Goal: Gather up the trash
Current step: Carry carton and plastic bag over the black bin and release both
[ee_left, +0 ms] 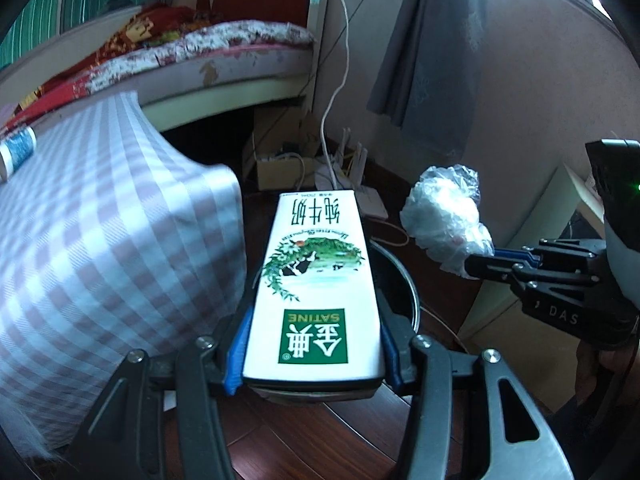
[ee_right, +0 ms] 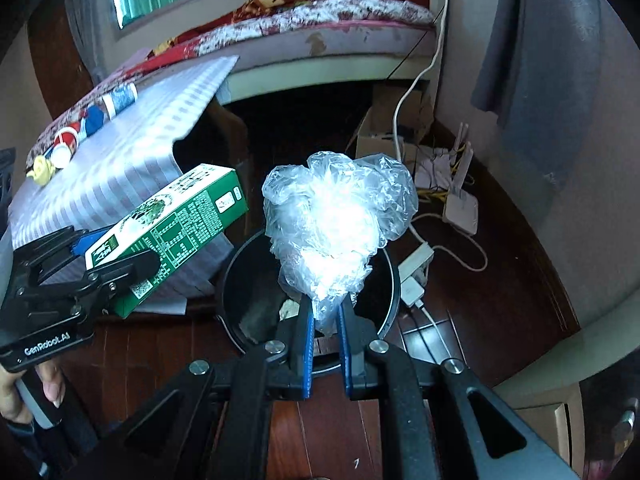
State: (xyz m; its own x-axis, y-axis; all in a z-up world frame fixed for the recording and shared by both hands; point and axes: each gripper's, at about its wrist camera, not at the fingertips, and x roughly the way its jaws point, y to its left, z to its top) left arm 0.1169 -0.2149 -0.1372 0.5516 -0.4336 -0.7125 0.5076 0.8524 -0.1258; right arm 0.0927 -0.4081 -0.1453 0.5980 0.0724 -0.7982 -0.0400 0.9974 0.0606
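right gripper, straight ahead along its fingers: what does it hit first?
Probably the trash bin. The right gripper, shut on the plastic bag, points down over the bin's open mouth, so the bag would enter first. Depth is unclear; the milk carton sits off to the left.

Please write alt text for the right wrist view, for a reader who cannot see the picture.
The right tongs pinch a crumpled clear plastic bag above a round black trash bin on a dark wooden floor. At left, the left tongs hold a green and white milk carton near the bin, beside a checked tablecloth.
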